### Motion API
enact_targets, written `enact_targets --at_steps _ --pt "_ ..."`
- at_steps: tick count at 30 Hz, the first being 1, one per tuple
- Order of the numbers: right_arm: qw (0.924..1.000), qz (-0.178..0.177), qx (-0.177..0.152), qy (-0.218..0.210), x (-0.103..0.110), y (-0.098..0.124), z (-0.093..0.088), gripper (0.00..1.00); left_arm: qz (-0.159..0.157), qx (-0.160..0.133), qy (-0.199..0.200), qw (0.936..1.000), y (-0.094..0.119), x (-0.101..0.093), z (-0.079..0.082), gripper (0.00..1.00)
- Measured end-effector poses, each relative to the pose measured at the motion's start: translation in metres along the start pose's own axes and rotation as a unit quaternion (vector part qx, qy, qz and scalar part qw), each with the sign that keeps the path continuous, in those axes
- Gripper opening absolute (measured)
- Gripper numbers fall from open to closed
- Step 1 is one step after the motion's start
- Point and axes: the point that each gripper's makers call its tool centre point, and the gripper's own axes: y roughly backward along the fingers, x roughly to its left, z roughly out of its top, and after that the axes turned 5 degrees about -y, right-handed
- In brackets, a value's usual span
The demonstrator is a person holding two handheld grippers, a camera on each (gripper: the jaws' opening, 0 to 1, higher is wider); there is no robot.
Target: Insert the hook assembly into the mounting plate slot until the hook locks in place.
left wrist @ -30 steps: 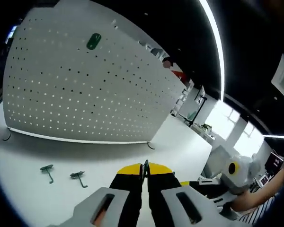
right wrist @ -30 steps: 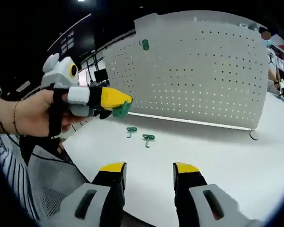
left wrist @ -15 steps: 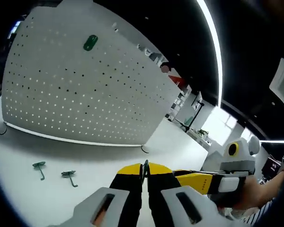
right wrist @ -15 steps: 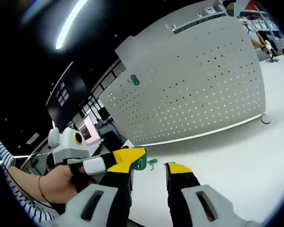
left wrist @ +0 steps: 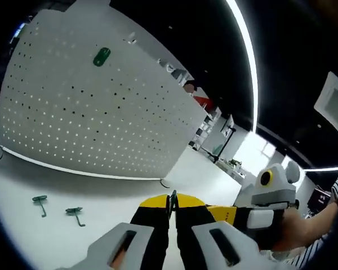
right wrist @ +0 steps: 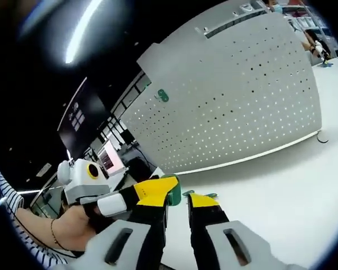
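The white pegboard mounting plate stands upright on the table, with one green hook seated near its top. My left gripper is shut on a green hook assembly, seen edge-on between its jaws. In the right gripper view that left gripper comes in from the left, its green hook sitting in the narrow gap of my right gripper. The right jaws stand a little apart. My right gripper lies just right of the left jaws.
Two spare green hooks lie on the white table before the pegboard's foot. A hand holds the left gripper. Shelves and desks stand far behind the board.
The right jaws have narrowed from wide apart to a small gap and moved up against the left gripper's hook. Both views have tilted upward a little.
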Motion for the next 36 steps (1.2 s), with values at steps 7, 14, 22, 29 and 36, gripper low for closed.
enact_targets --at_steps 7,14,22,29,36 --pt "0.9999 0.015 -0.001 -0.003 0.007 0.0 -0.002 0.04 -0.006 0.0 0.0 1.0 0.002 -0.001 -0.001 0.01" --pt "0.9998 0.017 -0.006 -0.008 0.011 0.0 0.0 0.02 -0.011 -0.007 -0.005 0.9999 0.003 -0.001 0.002 0.01" --pt "0.9998 0.019 -0.009 -0.003 0.017 -0.001 0.002 0.01 -0.014 -0.015 -0.012 0.9997 0.006 -0.001 0.008 0.02" --pt "0.9986 0.017 -0.004 0.05 0.028 -0.011 0.004 0.0 0.0 -0.027 -0.063 0.9976 0.015 0.005 0.018 0.04" --pt "0.9941 0.01 -0.013 0.107 0.039 -0.021 0.01 0.0 0.015 -0.025 -0.079 0.9964 0.025 0.017 0.03 0.15"
